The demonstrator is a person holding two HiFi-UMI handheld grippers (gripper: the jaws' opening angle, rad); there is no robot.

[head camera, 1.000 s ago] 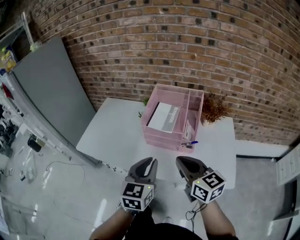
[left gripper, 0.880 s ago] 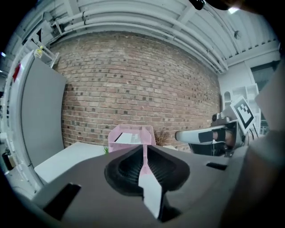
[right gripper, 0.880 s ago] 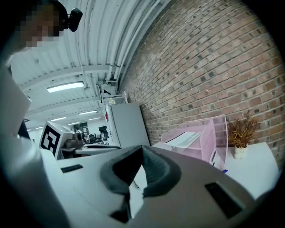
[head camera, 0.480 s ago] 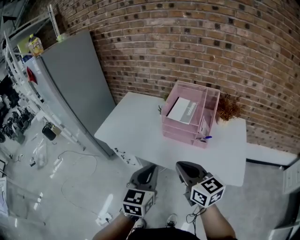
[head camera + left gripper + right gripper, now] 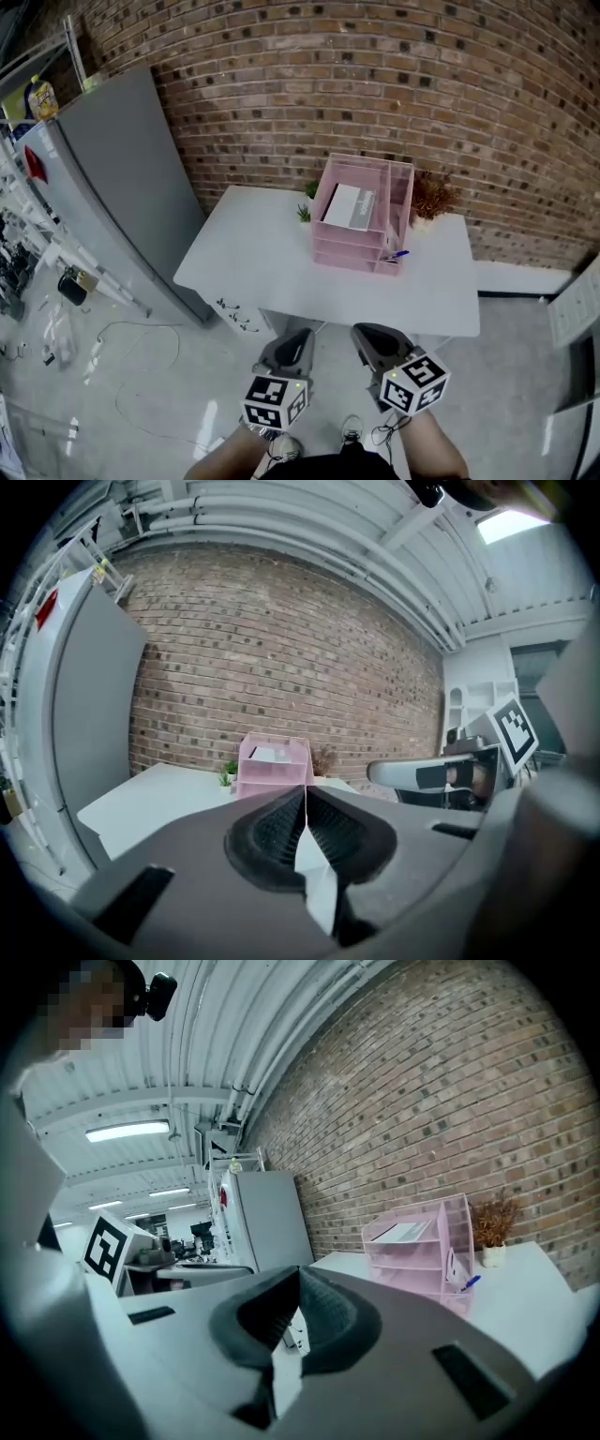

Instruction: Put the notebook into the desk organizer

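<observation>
A pink wire-mesh desk organizer (image 5: 349, 259) stands near the back of a white rectangular table (image 5: 262, 272) that is set against a red-brown brick wall (image 5: 375, 75). The pale grey, flat rectangular notebook (image 5: 349, 206) lies in the top tray of the organizer's wide stacked section, already inside it. A blue pen (image 5: 397, 254) sticks out of the narrow compartment at the organizer's front right corner. A dried brown plant in a small white pot (image 5: 430, 201) stands just beside the organizer on its right, and a small green plant (image 5: 304, 214) sits by its left side. A tall grey cabinet (image 5: 108, 187) stands to the left of the table. The left gripper (image 5: 296, 336) and the right gripper (image 5: 367, 332) are held side by side, low and well apart from the table's near edge, over the glossy floor. Each gripper has its dark ribbed jaws pressed together with nothing between them.
</observation>
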